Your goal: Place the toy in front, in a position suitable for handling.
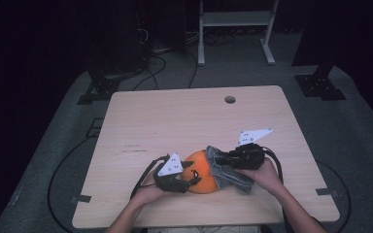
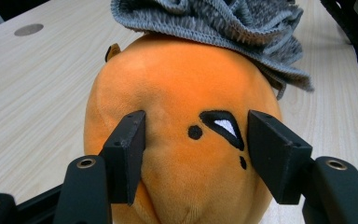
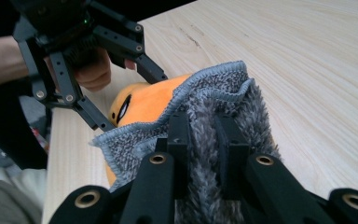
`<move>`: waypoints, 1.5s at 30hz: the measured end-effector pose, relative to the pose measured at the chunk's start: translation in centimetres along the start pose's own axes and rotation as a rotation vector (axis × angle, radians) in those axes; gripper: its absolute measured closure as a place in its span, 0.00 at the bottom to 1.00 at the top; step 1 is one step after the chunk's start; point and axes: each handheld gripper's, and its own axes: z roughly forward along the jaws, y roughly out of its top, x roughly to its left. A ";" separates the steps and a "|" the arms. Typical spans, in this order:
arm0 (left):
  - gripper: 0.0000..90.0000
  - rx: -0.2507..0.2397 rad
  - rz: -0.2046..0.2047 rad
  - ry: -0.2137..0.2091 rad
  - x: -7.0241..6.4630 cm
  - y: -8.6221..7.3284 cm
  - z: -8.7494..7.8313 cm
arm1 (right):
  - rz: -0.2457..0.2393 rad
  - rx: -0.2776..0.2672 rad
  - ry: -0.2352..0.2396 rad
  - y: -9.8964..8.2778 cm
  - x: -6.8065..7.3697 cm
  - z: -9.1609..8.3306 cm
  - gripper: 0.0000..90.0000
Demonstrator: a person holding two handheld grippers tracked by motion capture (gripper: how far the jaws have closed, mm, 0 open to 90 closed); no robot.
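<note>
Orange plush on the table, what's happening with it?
A person works two handheld grippers at the light wooden table. The left gripper pinches the round orange plush toy on its face side. The right gripper is shut on a fuzzy grey cloth, which is draped over the toy's far end.

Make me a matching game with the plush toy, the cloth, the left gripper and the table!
Things:
1. plush toy
2. cloth
3. left gripper
4. table

Descriptions:
A. pale wood with a round hole
B. orange with a black eye
C. grey and fluffy, pinched between black jaws
D. jaws pressing both sides of the toy's face

Pairs: 1-B, 2-C, 3-D, 4-A
</note>
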 end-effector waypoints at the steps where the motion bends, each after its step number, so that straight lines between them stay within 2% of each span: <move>1: 0.43 -0.004 -0.009 -0.002 0.1 0.0 0.0 | 0.018 -0.003 -0.002 -0.2 -0.3 0.0 0.86; 4: 0.41 -0.015 -0.035 -0.004 0.5 0.0 0.0 | 0.069 0.006 -0.049 -1.6 -1.4 -0.5 0.86; 6: 0.40 -0.021 -0.049 0.001 0.6 0.0 0.1 | 0.090 0.019 -0.078 -2.6 -1.5 -1.0 0.87; 8: 0.38 -0.019 -0.057 0.015 0.7 0.0 0.1 | 0.106 0.005 -0.063 -3.3 -1.0 -1.7 0.87; 11: 0.36 -0.027 -0.087 0.031 1.0 0.1 0.3 | 0.070 -0.029 -0.005 -3.2 1.0 -2.1 0.87; 13: 0.36 -0.034 -0.106 0.043 1.1 0.2 0.6 | 0.016 -0.031 0.018 -2.6 2.6 -1.6 0.87; 14: 0.35 -0.035 -0.106 0.048 1.1 0.3 0.6 | -0.008 -0.026 0.020 -2.4 3.1 -1.3 0.87; 16: 0.26 -0.050 -0.100 0.060 1.2 0.8 0.3 | -0.046 0.007 -0.015 -2.3 3.3 -0.4 0.87; 17: 0.20 -0.057 -0.105 0.054 1.3 1.0 -0.1 | -0.041 0.015 -0.027 -2.4 3.0 -0.1 0.87; 18: 0.20 -0.077 -0.105 0.046 1.4 1.0 -0.4 | -0.025 0.005 -0.038 -2.5 2.7 0.0 0.87; 20: 0.30 -0.072 -0.098 0.038 1.6 0.7 -0.7 | -0.010 -0.018 -0.067 -2.6 2.1 -0.4 0.87; 22: 0.40 -0.072 -0.098 0.014 1.9 0.4 -0.7 | -0.013 -0.017 -0.102 -2.8 1.7 -0.7 0.87; 24: 0.46 -0.079 -0.102 0.013 2.0 0.5 -0.6 | 0.011 -0.013 -0.112 -3.3 1.2 -1.0 0.86; 25: 0.48 -0.075 -0.089 0.022 1.9 0.6 -0.3 | 0.012 -0.007 -0.134 -3.5 1.0 -1.1 0.86; 26: 0.50 -0.077 -0.093 0.032 1.8 0.7 -0.2 | 0.018 0.003 -0.157 -3.7 0.8 -1.3 0.87; 28: 0.52 -0.076 -0.096 0.039 1.8 0.9 -0.1 | 0.038 0.006 -0.180 -3.8 0.8 -1.9 0.87; 29: 0.52 -0.080 -0.106 0.040 1.8 1.0 -0.1 | 0.031 -0.015 -0.170 -3.7 1.2 -2.2 0.87; 31: 0.53 -0.091 -0.128 0.036 1.9 1.1 0.2 | -0.010 -0.059 -0.126 -2.9 2.5 -2.2 0.86; 33: 0.52 -0.086 -0.129 0.032 2.0 1.4 0.4 | -0.062 -0.061 -0.097 -1.9 3.8 -1.3 0.86; 35: 0.43 -0.089 -0.137 0.035 2.0 1.5 0.4 | -0.114 -0.031 -0.108 -1.3 4.3 -0.2 0.86; 36: 0.36 -0.085 -0.147 0.045 2.0 1.5 0.3 | -0.119 -0.021 -0.115 -1.3 4.2 0.2 0.86; 37: 0.31 -0.070 -0.157 0.051 2.1 1.3 0.3 | -0.104 -0.025 -0.110 -1.5 3.8 0.4 0.86; 39: 0.39 -0.083 -0.168 0.040 2.1 0.9 0.4 | -0.077 -0.027 -0.124 -1.9 3.2 0.1 0.86; 41: 0.46 -0.079 -0.150 0.049 2.0 1.0 0.6 | -0.067 -0.015 -0.161 -2.4 2.7 -0.5 0.87; 43: 0.48 -0.080 -0.153 0.042 2.0 1.3 0.6 | -0.055 0.006 -0.207 -2.9 2.3 -1.3 0.87; 45: 0.49 -0.092 -0.159 0.036 2.0 1.4 0.6 | -0.035 -0.019 -0.206 -3.1 2.4 -2.0 0.87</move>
